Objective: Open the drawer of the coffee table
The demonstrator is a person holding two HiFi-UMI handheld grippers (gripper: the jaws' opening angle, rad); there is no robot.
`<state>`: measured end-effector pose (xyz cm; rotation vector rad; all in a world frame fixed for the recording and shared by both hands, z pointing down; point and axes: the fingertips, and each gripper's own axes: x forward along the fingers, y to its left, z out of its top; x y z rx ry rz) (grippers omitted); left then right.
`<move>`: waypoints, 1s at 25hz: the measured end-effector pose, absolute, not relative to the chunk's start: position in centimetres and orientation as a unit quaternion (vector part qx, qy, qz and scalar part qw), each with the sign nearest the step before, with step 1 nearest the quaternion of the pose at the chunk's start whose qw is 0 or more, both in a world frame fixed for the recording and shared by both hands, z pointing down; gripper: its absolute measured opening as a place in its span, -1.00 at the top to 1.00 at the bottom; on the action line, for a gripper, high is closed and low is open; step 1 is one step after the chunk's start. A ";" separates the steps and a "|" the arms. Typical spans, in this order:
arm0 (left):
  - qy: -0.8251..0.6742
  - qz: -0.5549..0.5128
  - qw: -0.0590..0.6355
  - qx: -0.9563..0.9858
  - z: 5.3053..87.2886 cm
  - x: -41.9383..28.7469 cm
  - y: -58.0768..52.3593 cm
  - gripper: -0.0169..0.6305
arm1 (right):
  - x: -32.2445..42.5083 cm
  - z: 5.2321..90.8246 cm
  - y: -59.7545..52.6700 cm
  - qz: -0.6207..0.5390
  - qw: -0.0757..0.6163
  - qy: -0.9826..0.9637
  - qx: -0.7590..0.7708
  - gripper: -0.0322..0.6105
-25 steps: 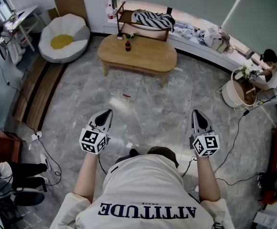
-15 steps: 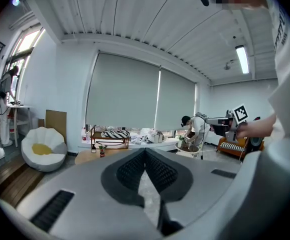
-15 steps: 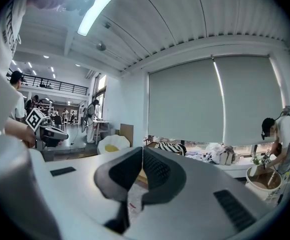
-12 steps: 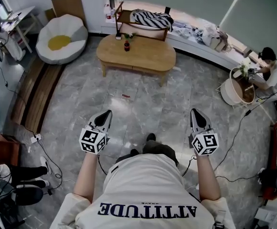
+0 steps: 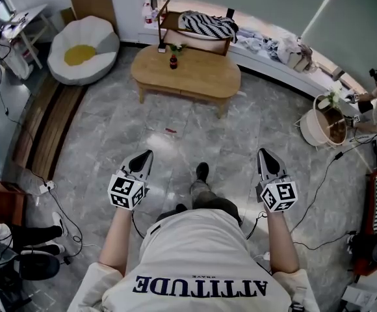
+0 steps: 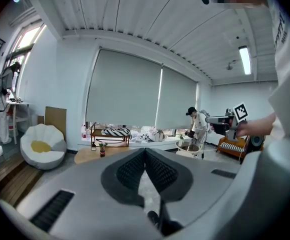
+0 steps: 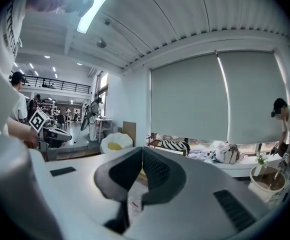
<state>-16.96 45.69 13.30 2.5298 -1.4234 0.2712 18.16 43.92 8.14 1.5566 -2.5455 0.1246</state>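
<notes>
Approach stage: left tool (image 5: 145,155) and right tool (image 5: 265,154), jaws together and empty, hang well apart from the wooden bench (image 5: 201,77). Next, close in and find its drawer.

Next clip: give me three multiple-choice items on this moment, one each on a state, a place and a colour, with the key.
1. The left gripper and right gripper are: A wide open B shut on a handle C shut, empty
2. The coffee table stands: A between the grippers B across the floor, ahead of both C behind the person
3. Centre of the white floor seat: A yellow B blue C black
Key: C, pads meet with nothing between; B, bare floor lies between; A, head view shows it.
</notes>
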 end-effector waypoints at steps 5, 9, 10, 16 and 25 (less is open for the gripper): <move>-0.491 0.094 0.115 0.858 13.5 -17.2 43.5 0.89 | 18.6 8.8 41.3 0.053 0.077 -0.846 0.525 0.84; -0.495 0.098 0.113 0.856 13.5 -16.5 40.7 0.89 | 19.3 9.5 38.2 0.065 0.071 -0.846 0.525 0.84; -0.495 0.099 0.112 0.856 13.5 -16.4 39.8 0.89 | 19.4 9.6 37.1 0.066 0.070 -0.847 0.523 0.84; -0.500 0.106 0.119 0.851 14.0 -15.6 35.0 0.89 | 18.8 10.6 31.1 0.077 0.062 -0.858 0.503 0.84; -0.507 0.113 0.121 0.846 14.5 -14.1 26.2 0.89 | 19.6 11.5 21.0 0.081 0.075 -0.871 0.479 0.84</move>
